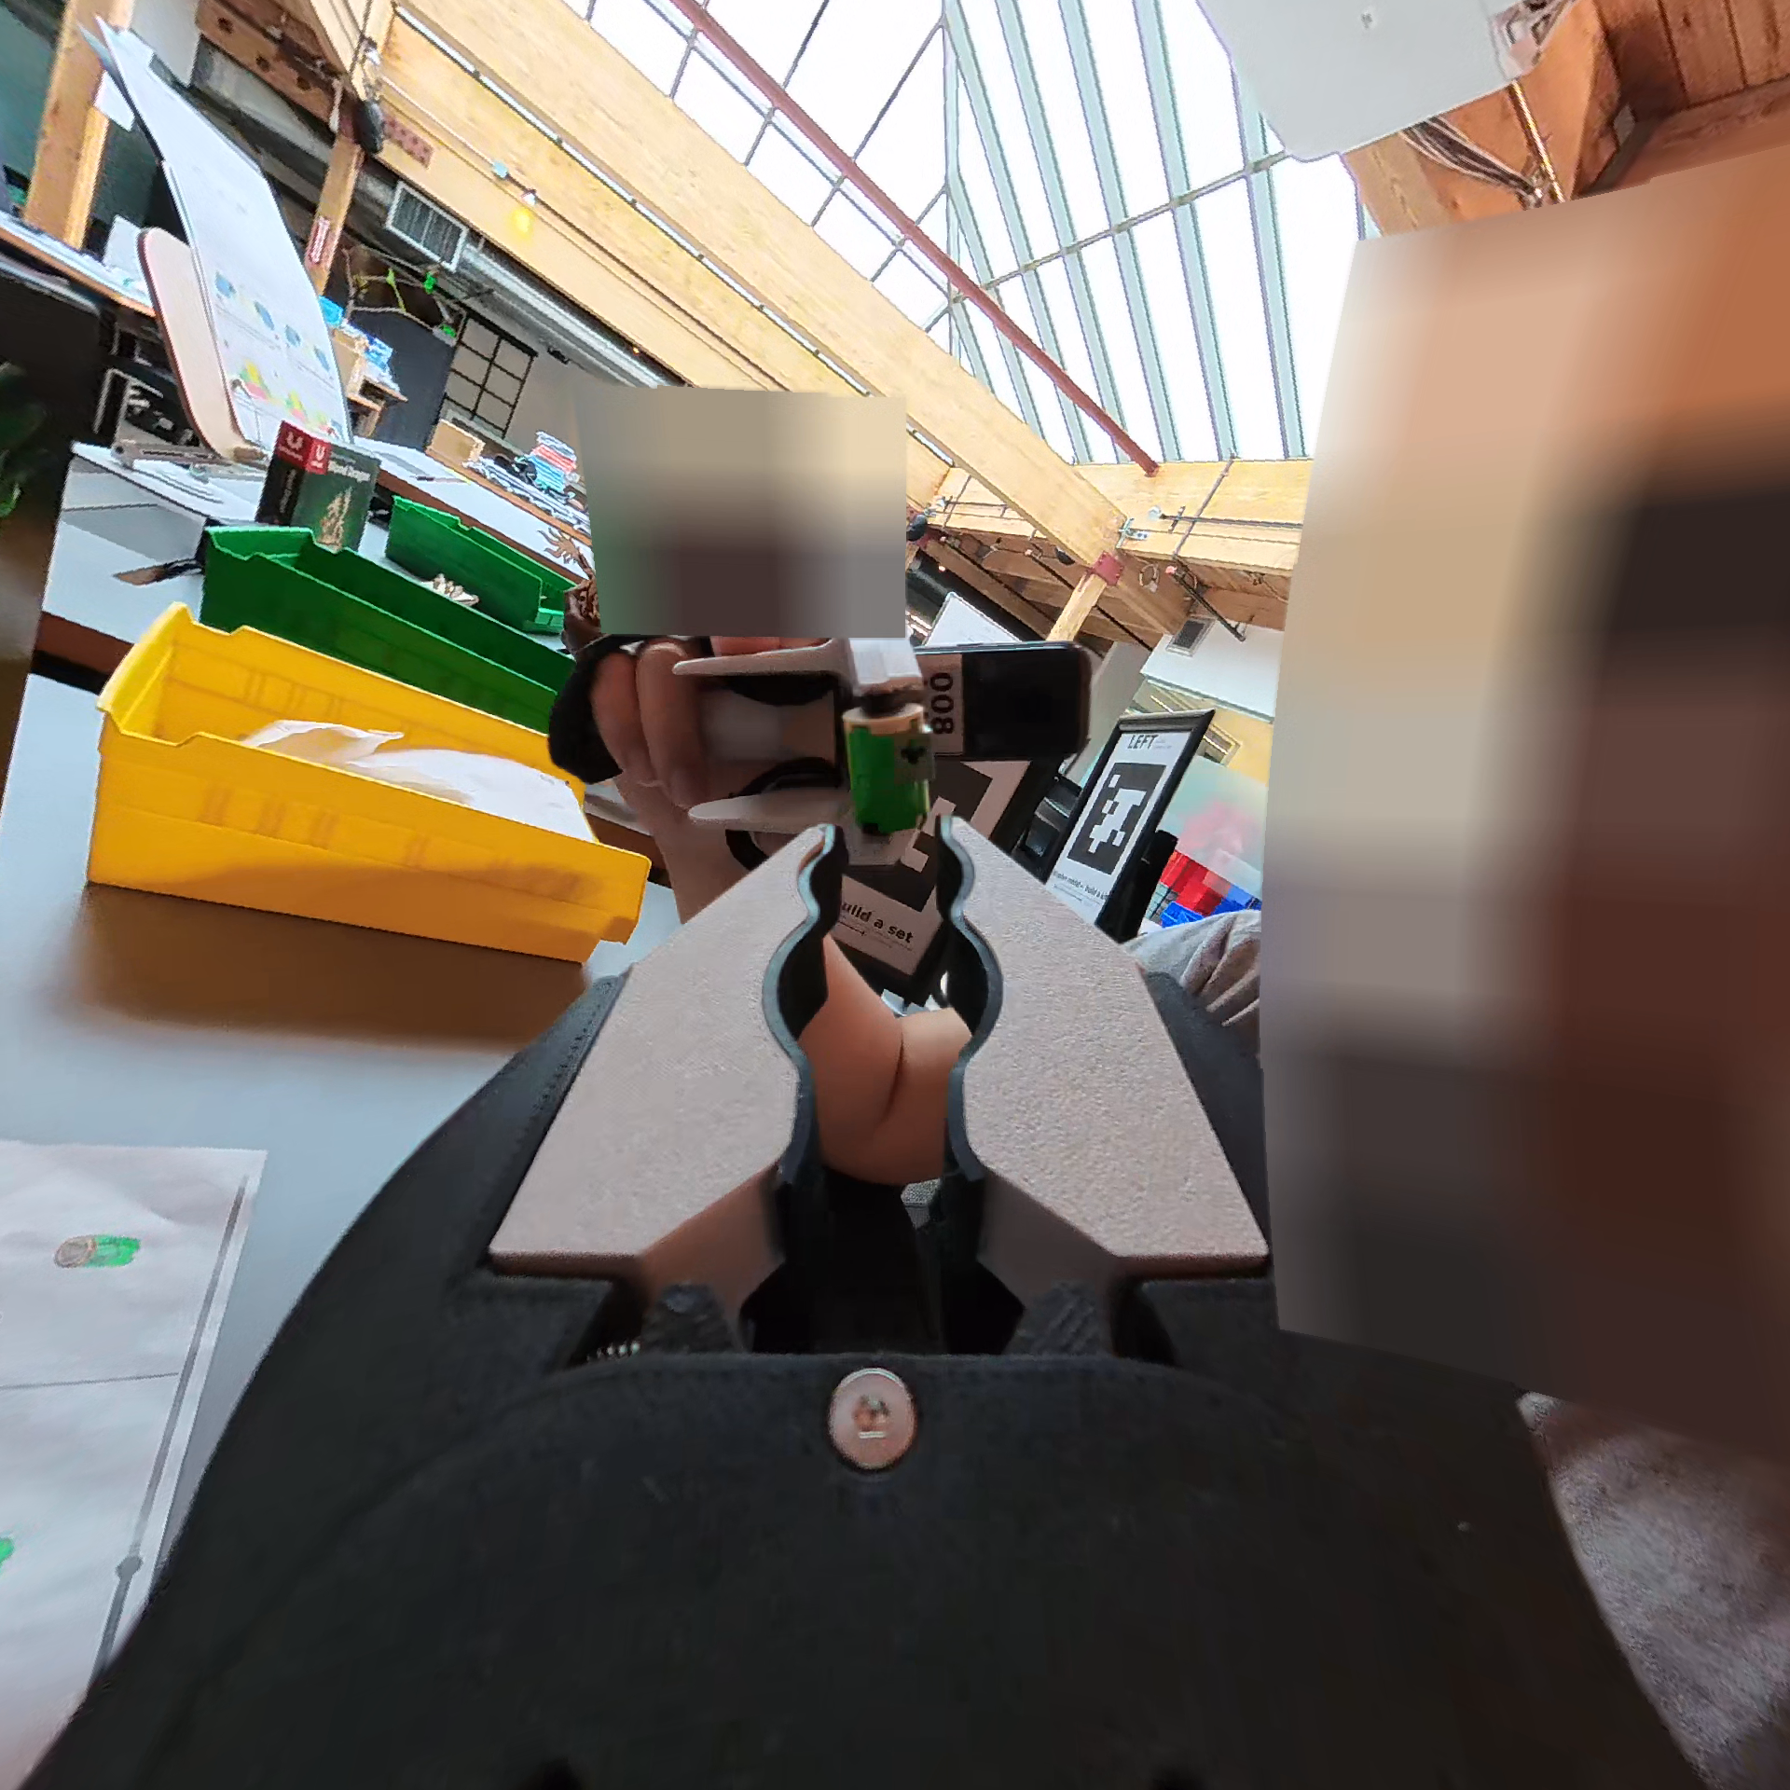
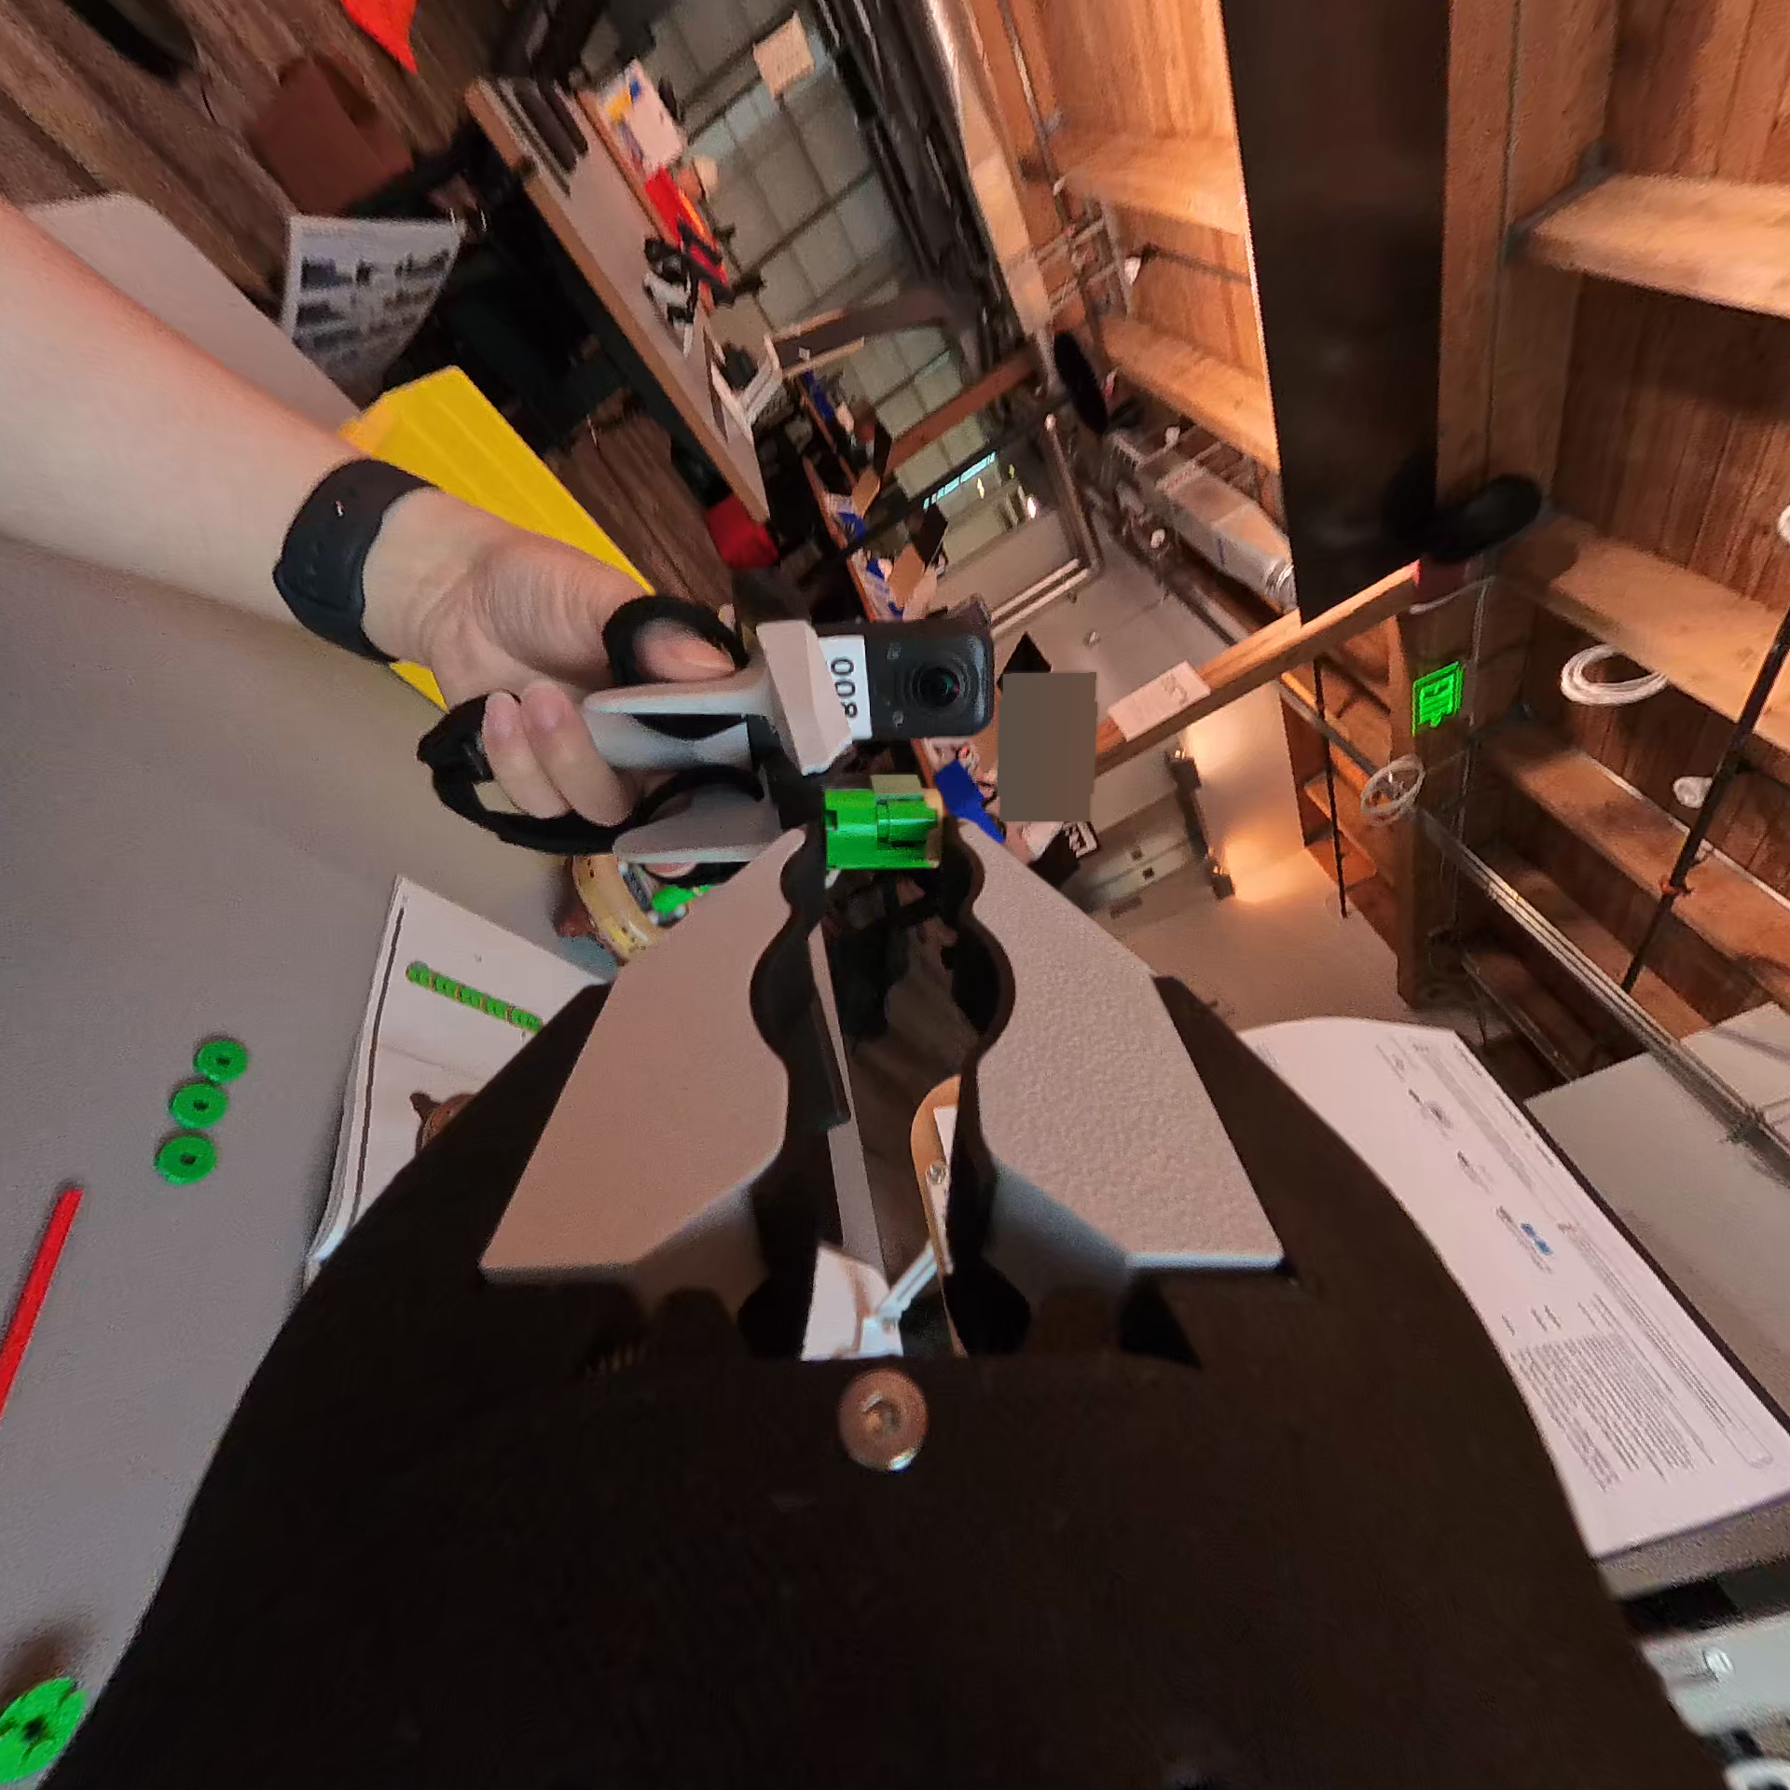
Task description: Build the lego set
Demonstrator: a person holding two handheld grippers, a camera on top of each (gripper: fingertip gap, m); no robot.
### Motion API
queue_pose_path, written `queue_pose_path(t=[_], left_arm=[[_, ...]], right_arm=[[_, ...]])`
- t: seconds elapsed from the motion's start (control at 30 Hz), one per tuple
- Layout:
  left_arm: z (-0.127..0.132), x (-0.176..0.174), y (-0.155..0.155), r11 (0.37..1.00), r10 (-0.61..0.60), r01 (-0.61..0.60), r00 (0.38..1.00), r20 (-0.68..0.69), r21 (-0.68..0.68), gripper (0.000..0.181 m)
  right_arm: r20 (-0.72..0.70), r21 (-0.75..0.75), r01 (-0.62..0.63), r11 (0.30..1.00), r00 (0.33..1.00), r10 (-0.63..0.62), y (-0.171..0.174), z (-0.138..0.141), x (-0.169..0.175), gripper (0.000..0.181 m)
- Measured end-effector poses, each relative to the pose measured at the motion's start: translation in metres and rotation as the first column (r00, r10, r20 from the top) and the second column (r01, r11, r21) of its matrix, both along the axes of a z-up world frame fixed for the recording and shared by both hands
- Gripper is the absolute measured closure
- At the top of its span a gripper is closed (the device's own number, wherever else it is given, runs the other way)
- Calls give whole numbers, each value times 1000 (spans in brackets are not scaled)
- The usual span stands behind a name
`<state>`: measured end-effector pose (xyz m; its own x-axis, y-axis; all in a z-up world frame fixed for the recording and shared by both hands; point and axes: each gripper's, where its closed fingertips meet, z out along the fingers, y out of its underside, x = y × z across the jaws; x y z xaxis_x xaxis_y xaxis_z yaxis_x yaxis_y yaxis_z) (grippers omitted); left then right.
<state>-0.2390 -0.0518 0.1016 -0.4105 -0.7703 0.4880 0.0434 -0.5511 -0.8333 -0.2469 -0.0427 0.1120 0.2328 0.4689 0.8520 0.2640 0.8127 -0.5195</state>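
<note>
A small green lego assembly (image 1: 886,775) with a tan end is held in the air between the two grippers, which face each other. My right gripper (image 2: 879,841) is shut on it (image 2: 877,828), one fingertip on each side. In the left wrist view the right gripper's pale fingertips sit above and below the assembly. My left gripper (image 1: 889,838) has a narrow gap between its jaws, its tips just below the assembly's lower end; no grip shows. A hand holds each gripper.
A yellow bin (image 1: 368,823) and green bins (image 1: 387,601) stand on the grey table to the left. An instruction booklet (image 2: 436,1046), three green round pieces (image 2: 199,1104), a red rod (image 2: 39,1288) and a green gear-like piece (image 2: 39,1729) lie on the table. Printed papers (image 2: 1550,1259) lie at right.
</note>
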Motion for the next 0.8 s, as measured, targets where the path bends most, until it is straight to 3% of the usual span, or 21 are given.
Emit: queue_pose_path(t=[0.03, 0.2, 0.33, 0.4, 0.43, 0.5, 0.8], left_arm=[[2, -1, -2, 1000, -3, 3, 1000, 9, 8, 165], [7, 3, -8, 998, 25, -26, 1000, 13, 60, 153], [19, 5, -29, 993, -18, 11, 998, 61, 114, 152], [13, 12, -30, 985, 28, -32, 999, 24, 167, 156], [10, 14, -25, 975, 81, -82, 997, 10, 207, 165], [9, 14, -19, 954, 154, -152, 988, 12, 260, 166], [-8, 17, -8, 915, 259, -205, 959, -115, 346, 166]], right_arm=[[-9, 11, -18, 1000, 1000, 18, -3, 2, 0, 159], [-55, 52, -116, 992, 991, 119, -18, 9, 0, 160], [-69, 74, -174, 982, 981, 179, -22, 8, -3, 159], [-65, 92, -181, 979, 980, 188, -22, 6, -5, 159], [-65, 93, -168, 981, 982, 175, -20, 6, -6, 159], [-56, 100, -142, 985, 987, 148, -15, 4, -7, 160], [64, 83, -41, 996, 997, 36, -1, -10, -4, 159]])
